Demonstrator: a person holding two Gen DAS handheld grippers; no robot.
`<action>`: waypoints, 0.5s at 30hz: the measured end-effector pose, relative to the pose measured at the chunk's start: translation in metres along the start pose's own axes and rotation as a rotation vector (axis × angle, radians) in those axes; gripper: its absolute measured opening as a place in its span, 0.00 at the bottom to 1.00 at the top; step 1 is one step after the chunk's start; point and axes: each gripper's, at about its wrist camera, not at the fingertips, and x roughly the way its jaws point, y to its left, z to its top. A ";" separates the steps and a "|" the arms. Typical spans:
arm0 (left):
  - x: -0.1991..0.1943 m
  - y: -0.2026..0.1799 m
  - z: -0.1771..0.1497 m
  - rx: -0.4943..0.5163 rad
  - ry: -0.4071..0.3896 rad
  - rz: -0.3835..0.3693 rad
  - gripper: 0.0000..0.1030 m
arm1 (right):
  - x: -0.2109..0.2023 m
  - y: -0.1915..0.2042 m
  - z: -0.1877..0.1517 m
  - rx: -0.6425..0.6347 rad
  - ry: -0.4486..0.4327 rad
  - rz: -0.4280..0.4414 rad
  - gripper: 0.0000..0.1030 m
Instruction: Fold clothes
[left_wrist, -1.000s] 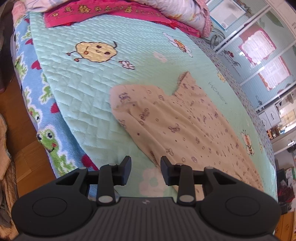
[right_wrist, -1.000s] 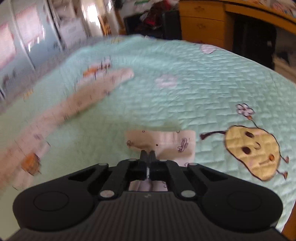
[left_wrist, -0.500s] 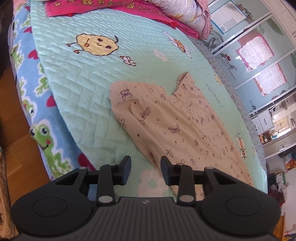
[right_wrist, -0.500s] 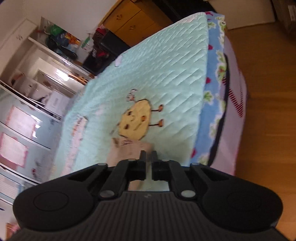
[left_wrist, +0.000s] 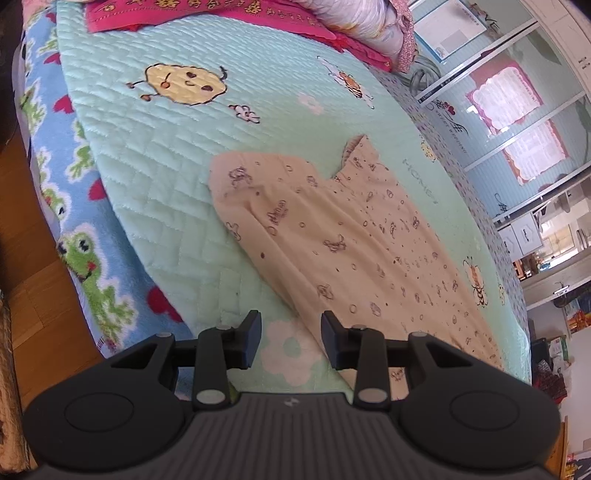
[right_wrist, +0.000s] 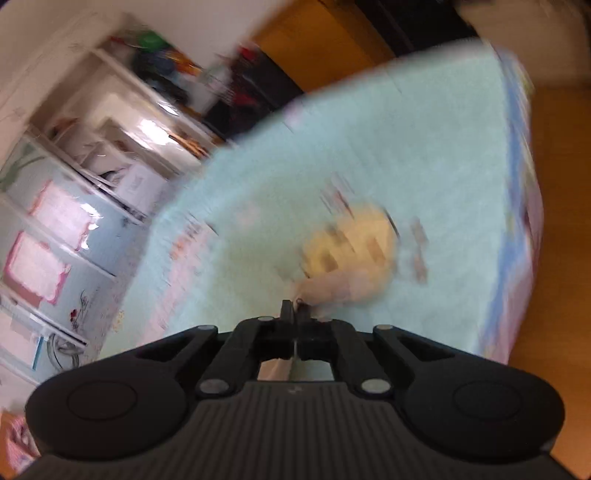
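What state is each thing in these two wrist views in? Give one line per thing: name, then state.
Beige garment: lying spread on the quilt, partly folded over, one edge between the left gripper's fingers.
Left gripper: open, not pressing on the fabric.
Right gripper: shut, with beige cloth right at its tips; too blurred to confirm a grip.
Green quilt: laid flat over the bed.

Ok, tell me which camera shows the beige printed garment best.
The left wrist view: the beige garment lies spread on the green quilt, sharp and almost whole. The right wrist view is motion-blurred and shows only a small beige piece at the shut fingertips.
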 end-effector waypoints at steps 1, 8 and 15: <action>0.001 0.002 -0.001 -0.004 0.002 0.002 0.36 | -0.001 0.004 0.003 -0.050 0.017 -0.032 0.02; 0.009 -0.004 0.000 0.036 0.015 0.031 0.37 | -0.027 -0.004 0.009 -0.239 -0.043 -0.229 0.27; 0.008 -0.008 -0.004 0.042 0.008 0.051 0.38 | 0.018 0.012 0.028 -0.470 0.090 -0.047 0.28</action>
